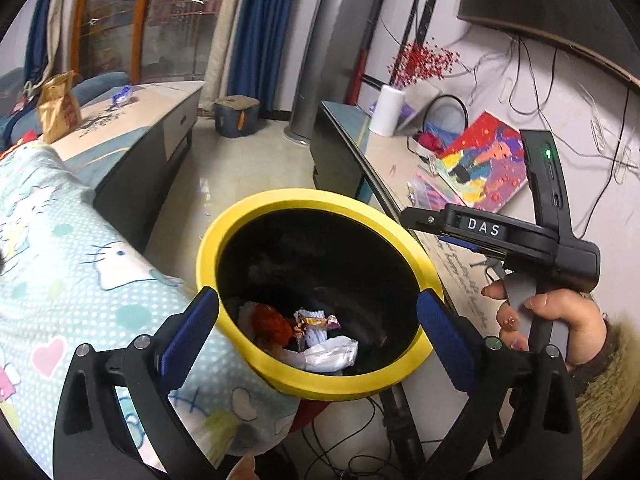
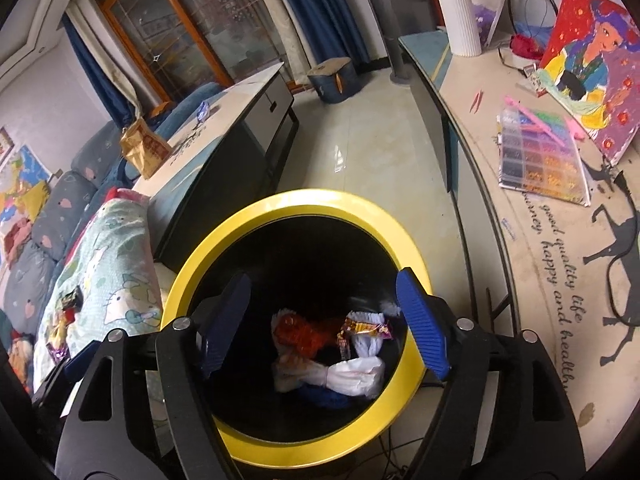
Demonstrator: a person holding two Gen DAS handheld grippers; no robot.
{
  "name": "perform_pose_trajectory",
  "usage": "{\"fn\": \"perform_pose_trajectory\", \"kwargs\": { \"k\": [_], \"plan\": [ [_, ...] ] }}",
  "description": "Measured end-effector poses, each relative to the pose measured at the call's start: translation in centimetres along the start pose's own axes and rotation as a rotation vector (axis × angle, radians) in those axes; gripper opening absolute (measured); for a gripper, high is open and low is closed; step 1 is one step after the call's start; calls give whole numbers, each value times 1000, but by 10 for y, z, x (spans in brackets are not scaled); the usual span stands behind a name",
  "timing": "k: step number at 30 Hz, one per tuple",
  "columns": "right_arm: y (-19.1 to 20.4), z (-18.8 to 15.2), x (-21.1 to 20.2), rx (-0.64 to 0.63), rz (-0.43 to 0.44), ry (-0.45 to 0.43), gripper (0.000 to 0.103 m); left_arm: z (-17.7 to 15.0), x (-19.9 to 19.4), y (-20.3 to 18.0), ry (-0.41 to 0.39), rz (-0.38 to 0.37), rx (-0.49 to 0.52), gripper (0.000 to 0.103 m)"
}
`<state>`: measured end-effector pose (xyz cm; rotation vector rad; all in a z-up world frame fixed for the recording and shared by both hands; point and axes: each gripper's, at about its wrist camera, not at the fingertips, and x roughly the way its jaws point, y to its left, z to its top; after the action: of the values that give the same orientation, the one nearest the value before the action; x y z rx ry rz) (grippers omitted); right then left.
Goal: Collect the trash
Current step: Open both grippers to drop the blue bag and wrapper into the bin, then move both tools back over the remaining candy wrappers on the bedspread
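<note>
Above the yellow-rimmed bin [image 1: 316,380] both grippers hang with their blue-padded fingers spread wide and nothing between them. From the left wrist view, the left gripper [image 1: 318,322] frames the bin's black interior, where the trash lies at the bottom — a crumpled white wrapper [image 1: 332,354], a red-orange crinkled piece [image 1: 272,324] and a small printed candy wrapper [image 1: 316,322], all heaped together and touching. The right gripper [image 2: 324,322] looks down into the same bin [image 2: 288,446] from its own camera; in the left view it also shows to the right of the rim, held in the person's right hand [image 1: 560,328]. A Hello Kitty blanket [image 1: 72,264] presses against the bin's left side, and more small wrappers [image 2: 64,320] lie on it further left in the right wrist view. To the right runs a long counter [image 2: 560,240] bearing a colourful painting [image 2: 592,64] and a bead tray [image 2: 540,152].
</note>
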<state>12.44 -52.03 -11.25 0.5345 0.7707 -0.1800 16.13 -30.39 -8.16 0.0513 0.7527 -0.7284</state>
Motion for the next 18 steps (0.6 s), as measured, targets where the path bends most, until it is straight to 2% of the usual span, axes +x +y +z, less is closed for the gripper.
{"fn": "perform_pose_trajectory", "kwargs": {
  "k": [18],
  "plan": [
    [54,-2,-24,-139,32,-64,78,-5,-58,38,-95,112,-105,96]
  ]
}}
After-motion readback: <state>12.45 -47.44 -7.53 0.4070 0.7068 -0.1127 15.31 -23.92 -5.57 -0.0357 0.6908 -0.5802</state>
